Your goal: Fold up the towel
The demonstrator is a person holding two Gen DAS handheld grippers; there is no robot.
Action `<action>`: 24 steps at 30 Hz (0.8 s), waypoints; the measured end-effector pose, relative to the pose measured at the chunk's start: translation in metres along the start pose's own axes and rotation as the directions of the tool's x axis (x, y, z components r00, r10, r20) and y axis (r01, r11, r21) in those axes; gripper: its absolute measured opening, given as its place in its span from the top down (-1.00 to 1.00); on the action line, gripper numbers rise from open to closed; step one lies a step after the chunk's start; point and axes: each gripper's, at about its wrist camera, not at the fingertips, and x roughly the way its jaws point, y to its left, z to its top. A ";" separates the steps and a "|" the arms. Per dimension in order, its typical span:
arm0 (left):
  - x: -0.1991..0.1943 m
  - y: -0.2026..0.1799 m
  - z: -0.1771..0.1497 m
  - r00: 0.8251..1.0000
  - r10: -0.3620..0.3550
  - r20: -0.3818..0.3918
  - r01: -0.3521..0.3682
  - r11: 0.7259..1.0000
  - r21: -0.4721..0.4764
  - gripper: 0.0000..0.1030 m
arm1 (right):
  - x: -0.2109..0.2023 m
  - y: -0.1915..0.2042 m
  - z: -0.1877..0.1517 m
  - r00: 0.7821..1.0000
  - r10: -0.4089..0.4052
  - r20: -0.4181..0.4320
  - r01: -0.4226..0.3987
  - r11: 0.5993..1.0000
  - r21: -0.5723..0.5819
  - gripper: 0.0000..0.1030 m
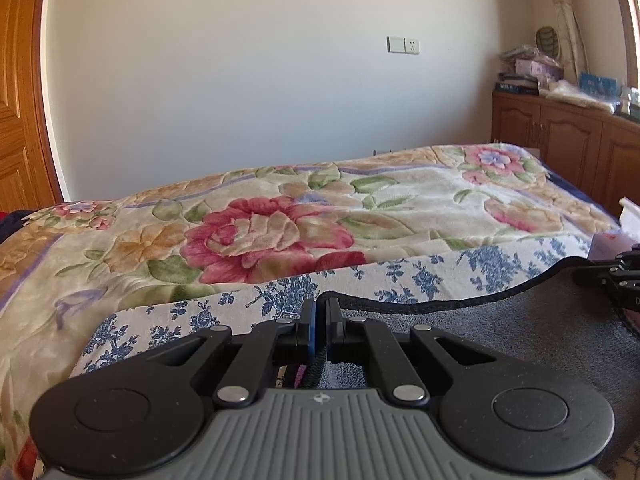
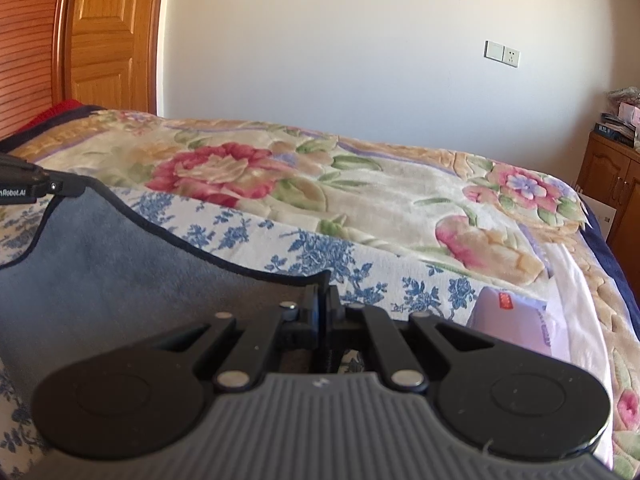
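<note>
A grey towel [image 1: 500, 320] with a dark hemmed edge is held up between both grippers above the bed. My left gripper [image 1: 321, 304] is shut on the towel's left corner. My right gripper [image 2: 323, 292] is shut on the towel's [image 2: 120, 264] right corner. The towel's top edge sags between the two corners. The right gripper also shows at the right edge of the left wrist view [image 1: 618, 274]. The left gripper shows at the left edge of the right wrist view [image 2: 52, 186].
A blue-flowered white cloth [image 1: 400, 276] lies under the towel on a floral blanket [image 1: 260, 224] covering the bed. A lilac package [image 2: 516, 324] lies on the bed to the right. Wooden cabinets [image 1: 560, 132] with clutter stand at the far right, a wooden door [image 2: 104, 32] at the left.
</note>
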 end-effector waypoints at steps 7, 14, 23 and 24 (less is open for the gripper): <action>0.010 -0.006 -0.004 1.000 0.026 -0.017 -0.026 0.999 0.030 0.89 | 0.009 0.001 -0.006 0.999 -0.009 -0.038 0.009 1.000 -0.007 0.92; 0.019 -0.005 -0.011 0.998 0.038 -0.040 -0.036 0.998 0.047 0.88 | 0.010 -0.001 -0.009 0.999 -0.003 -0.046 0.003 1.000 0.007 0.92; 0.021 -0.005 -0.016 0.998 0.052 -0.042 -0.050 0.998 0.045 0.80 | 0.012 0.000 -0.011 0.999 -0.005 -0.054 0.006 1.000 0.007 0.91; 0.022 -0.005 -0.016 0.998 0.051 -0.044 -0.049 0.998 0.044 0.79 | 0.012 0.000 -0.012 0.999 -0.007 -0.050 0.008 1.000 0.002 0.91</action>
